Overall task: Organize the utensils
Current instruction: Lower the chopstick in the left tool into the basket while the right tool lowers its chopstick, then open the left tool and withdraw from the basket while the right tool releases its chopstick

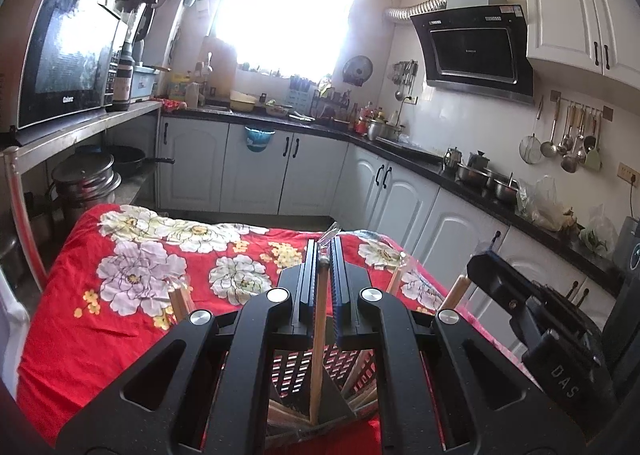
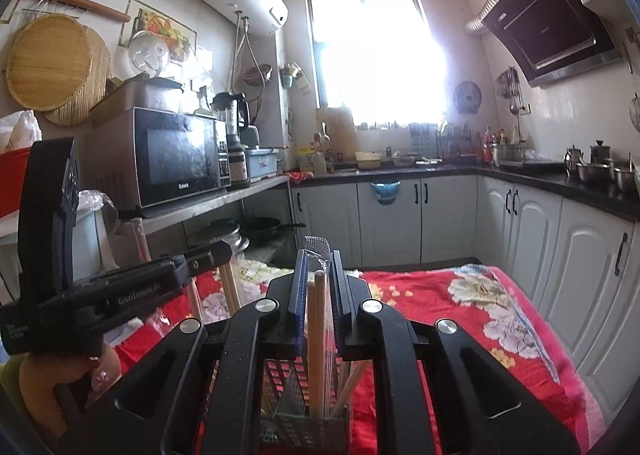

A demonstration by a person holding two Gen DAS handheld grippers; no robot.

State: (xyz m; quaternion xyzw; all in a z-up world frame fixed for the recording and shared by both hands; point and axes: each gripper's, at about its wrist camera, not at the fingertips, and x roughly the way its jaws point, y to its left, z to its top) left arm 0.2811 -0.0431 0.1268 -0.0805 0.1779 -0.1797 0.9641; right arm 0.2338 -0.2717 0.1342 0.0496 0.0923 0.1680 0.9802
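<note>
My left gripper (image 1: 324, 245) is shut on a single wooden chopstick (image 1: 319, 327) in a clear wrapper. The stick hangs straight down into a perforated metal holder (image 1: 288, 375) below the jaws. My right gripper (image 2: 319, 255) is shut on a wrapped pair of wooden chopsticks (image 2: 316, 335), whose lower ends stand inside the same holder (image 2: 296, 427). More chopsticks lean in the holder (image 2: 352, 379). Both grippers hover side by side over the holder, which stands on a table with a red floral cloth (image 1: 120, 315).
White base cabinets (image 1: 400, 195) and a dark countertop (image 1: 460, 171) with pots run along the back and right. A microwave (image 1: 68, 55) sits on a metal shelf at left, with pans beneath. A person's hand (image 2: 100, 371) grips the left tool.
</note>
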